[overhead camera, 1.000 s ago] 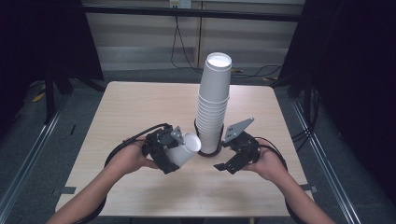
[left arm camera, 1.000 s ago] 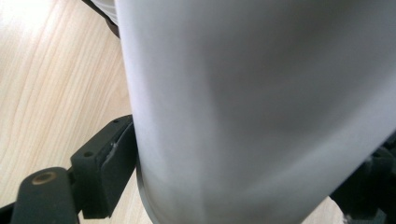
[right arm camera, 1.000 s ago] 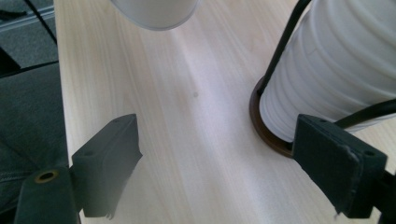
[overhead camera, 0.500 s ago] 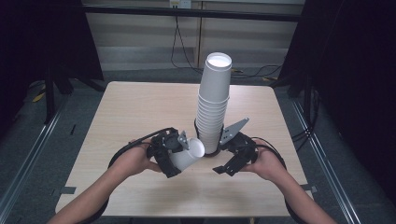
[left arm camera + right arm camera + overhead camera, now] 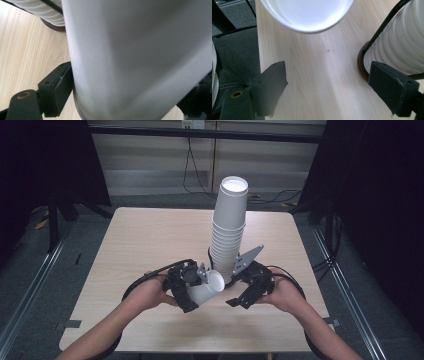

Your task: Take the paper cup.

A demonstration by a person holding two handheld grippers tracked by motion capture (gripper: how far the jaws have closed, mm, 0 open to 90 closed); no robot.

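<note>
In the high view, a person's two forearms are coming in from the bottom of the frame and meeting just below the middle, at the foot of a tall stack of cups (image 5: 229, 232) that is standing upright on a pale wooden table (image 5: 145, 237). The stack is sitting in a dark round holder (image 5: 362, 63) with thin black wire uprights, seen at the right edge of the right gripper view.

The left gripper (image 5: 192, 287), lying just left of centre in the high view, is gripping a single white paper cup (image 5: 207, 287). Its jaws are pressing on the cup's sides: in the left gripper view the cup (image 5: 140, 60) is taking up most of the frame, and a black pad is lying against its wall at the lower left. The cup is lying tilted, its open mouth pointing toward the stack's base and sitting just beside it.

The right gripper (image 5: 240, 295) is hovering just right of the stack's foot. In the right gripper view its jaws are standing wide apart at the lower corners with bare table between them, gripping nothing; the right jaw is lying just in front of the holder. The rim of the held cup (image 5: 308, 12) is showing at the top of that view.
</note>
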